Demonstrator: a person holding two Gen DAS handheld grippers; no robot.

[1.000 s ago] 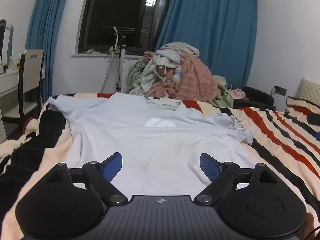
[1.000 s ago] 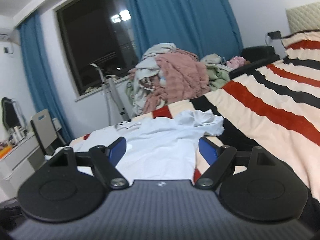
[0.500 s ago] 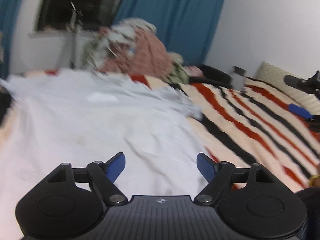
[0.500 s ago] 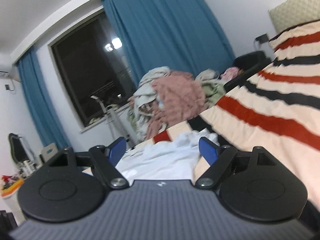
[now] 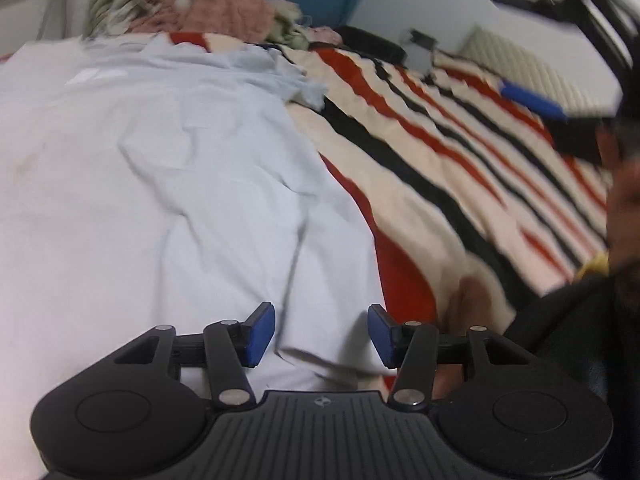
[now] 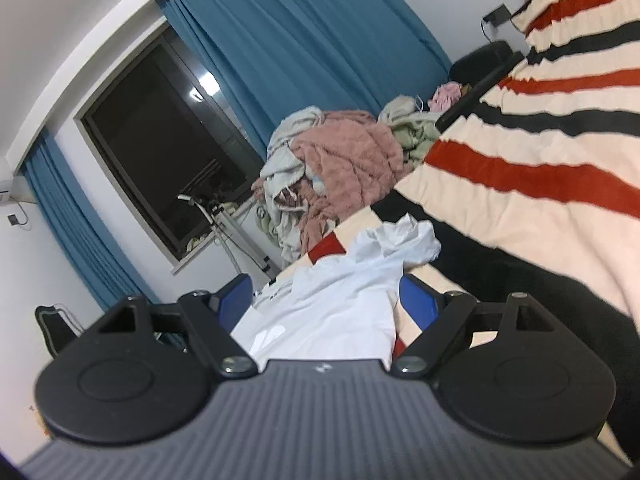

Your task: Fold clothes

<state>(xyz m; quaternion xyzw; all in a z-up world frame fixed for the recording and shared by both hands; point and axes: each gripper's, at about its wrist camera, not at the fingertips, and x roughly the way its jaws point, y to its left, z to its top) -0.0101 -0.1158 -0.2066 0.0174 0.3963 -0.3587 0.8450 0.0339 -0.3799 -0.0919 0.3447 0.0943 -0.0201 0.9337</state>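
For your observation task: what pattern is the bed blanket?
Cream with red and black stripes; right wrist view.

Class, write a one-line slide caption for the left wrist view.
Open left gripper poised low over the hem corner of a pale blue T-shirt spread on a striped blanket.

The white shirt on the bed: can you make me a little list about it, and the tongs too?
garment: white shirt, spread flat and wrinkled
lies on: striped blanket in red, black and cream
sleeve: bunched at the shirt's far right corner
left tongs: open, low over the shirt's near right hem, gripping nothing
right tongs: open, gripping nothing, pointed along the shirt's right edge
behind the shirt: heap of unfolded clothes, with a pink fuzzy piece on top
room: blue curtains, dark window
folding: not begun
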